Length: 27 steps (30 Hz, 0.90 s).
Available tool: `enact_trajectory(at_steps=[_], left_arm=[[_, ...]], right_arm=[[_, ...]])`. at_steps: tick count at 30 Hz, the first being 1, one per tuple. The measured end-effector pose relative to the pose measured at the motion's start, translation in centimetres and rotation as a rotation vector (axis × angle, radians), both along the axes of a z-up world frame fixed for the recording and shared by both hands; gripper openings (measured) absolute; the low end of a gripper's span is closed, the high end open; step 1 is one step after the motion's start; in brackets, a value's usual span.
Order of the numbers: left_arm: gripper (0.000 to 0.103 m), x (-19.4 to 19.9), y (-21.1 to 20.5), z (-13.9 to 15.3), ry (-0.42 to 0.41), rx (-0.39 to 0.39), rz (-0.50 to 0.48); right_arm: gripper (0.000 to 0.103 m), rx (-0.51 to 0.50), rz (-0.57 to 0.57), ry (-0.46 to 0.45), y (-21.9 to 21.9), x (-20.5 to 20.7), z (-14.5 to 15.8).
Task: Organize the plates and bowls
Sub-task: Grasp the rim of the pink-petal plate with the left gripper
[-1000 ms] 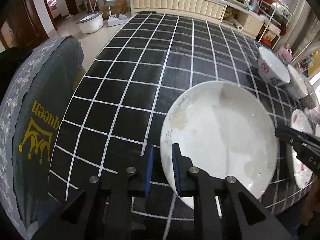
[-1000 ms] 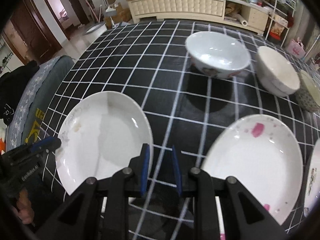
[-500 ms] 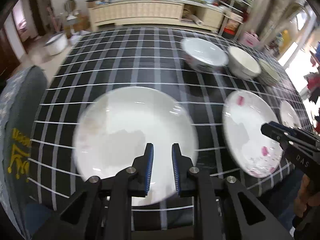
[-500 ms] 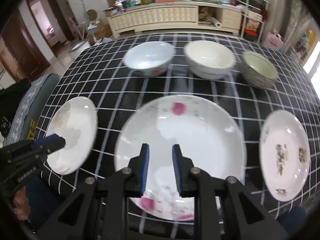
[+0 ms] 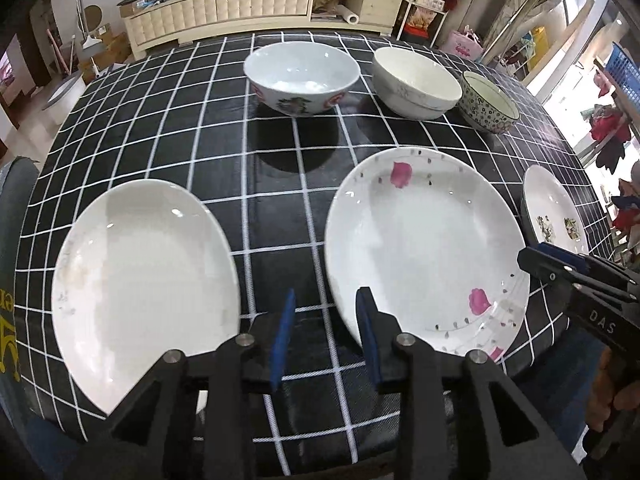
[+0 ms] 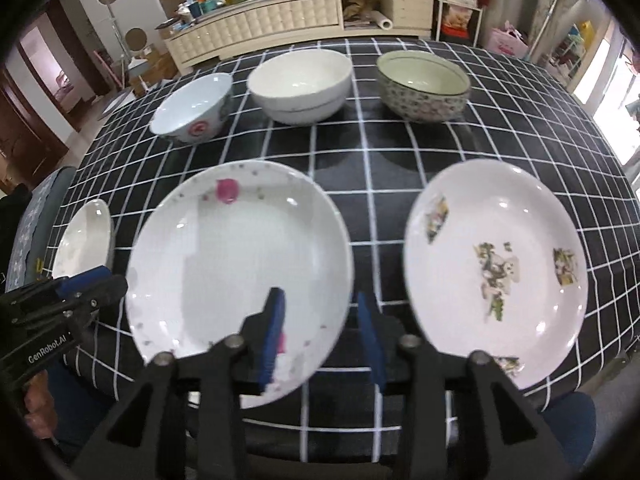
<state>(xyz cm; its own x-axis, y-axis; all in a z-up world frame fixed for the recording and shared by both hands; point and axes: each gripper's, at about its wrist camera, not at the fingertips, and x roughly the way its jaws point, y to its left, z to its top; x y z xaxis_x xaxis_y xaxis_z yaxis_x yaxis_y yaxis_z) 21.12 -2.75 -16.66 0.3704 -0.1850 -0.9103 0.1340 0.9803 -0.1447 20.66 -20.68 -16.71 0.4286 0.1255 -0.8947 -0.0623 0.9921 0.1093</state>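
Observation:
Three plates lie along the near edge of the black checked table (image 5: 280,168): a plain white plate (image 5: 140,280) at the left, a pink-flower plate (image 5: 424,244) in the middle and a green-patterned plate (image 6: 492,264) at the right. Behind them stand a blue-white bowl with red marks (image 5: 302,76), a cream bowl (image 5: 416,80) and a dotted bowl (image 5: 486,102). My left gripper (image 5: 326,332) is open and empty over the gap between the plain and pink plates. My right gripper (image 6: 320,332) is open and empty over the gap between the pink-flower plate (image 6: 240,276) and the green-patterned plate.
A grey chair back (image 5: 12,240) stands at the table's left edge. A long cream cabinet (image 5: 224,8) with clutter on top runs behind the table. Shelves and bags (image 5: 468,44) stand at the far right.
Both grippers have swung to the right along the table's near edge and their jaws have opened wider. The plates and bowls have not moved.

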Motion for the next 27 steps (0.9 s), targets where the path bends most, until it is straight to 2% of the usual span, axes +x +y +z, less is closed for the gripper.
enact_trajectory(at_steps=[7,14,25,27], left_arm=[[0.029,1.2,-1.1,-1.1,0.03,0.009,-0.016],[0.029,2.1,-1.3,-2.3,0.053,0.007,-0.026],[0.029,2.8,-2.1,-3.6,0.084,-0.012,-0.055],[0.027,2.8,-2.2,-3.5,0.083,-0.01,-0.058]], right_arm=[[0.048,0.011,0.0,0.016,-0.4,1.2,-0.8],[0.048,0.019,-0.015,0.069,-0.7,2.2,-2.7],[0.048,0.011,-0.009,0.085,-0.7,2.3,-3.5],[0.042,0.015,-0.002,0.081,-0.6,2.2,-3.4]])
